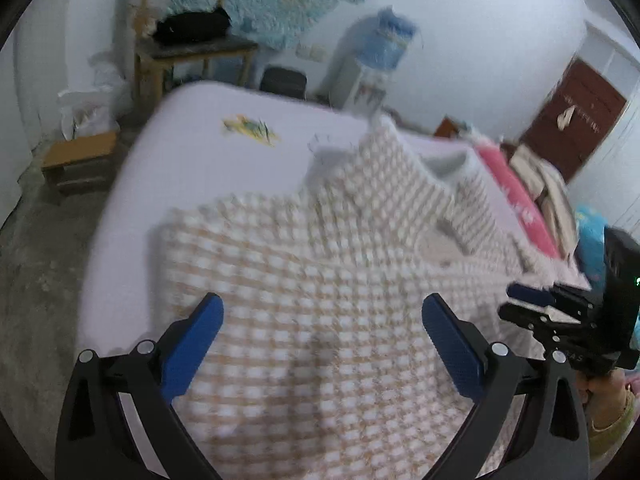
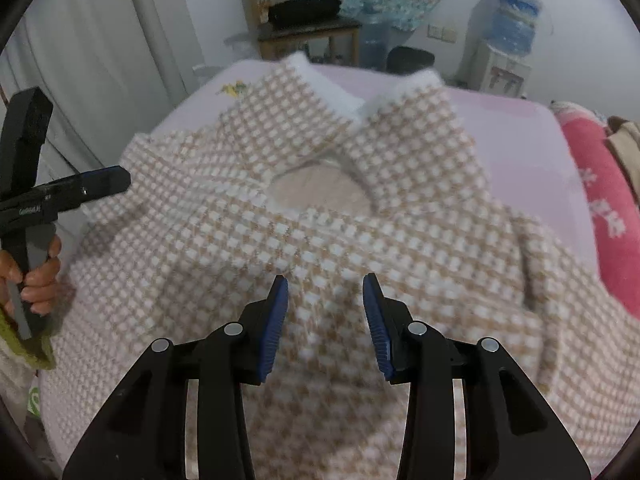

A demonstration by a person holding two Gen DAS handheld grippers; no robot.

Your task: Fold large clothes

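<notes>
A large beige-and-white checked garment point(image 2: 360, 248) lies spread on a pale pink bed point(image 2: 516, 140), both sleeves folded up over its chest so the white cuffs meet near the neck opening. It also fills the left wrist view point(image 1: 320, 280). My left gripper point(image 1: 322, 312) is wide open just above the garment's near part, holding nothing. My right gripper point(image 2: 325, 292) is open above the garment's lower middle, holding nothing. The left gripper shows at the left of the right wrist view point(image 2: 108, 182), and the right gripper at the right of the left wrist view point(image 1: 520, 300).
The bed's left edge drops to a concrete floor with a low wooden stool point(image 1: 80, 156). A wooden chair point(image 1: 192, 52) and a water dispenser point(image 1: 380, 60) stand behind the bed. A pink towel point(image 2: 608, 200) and folded clothes lie at the bed's right side.
</notes>
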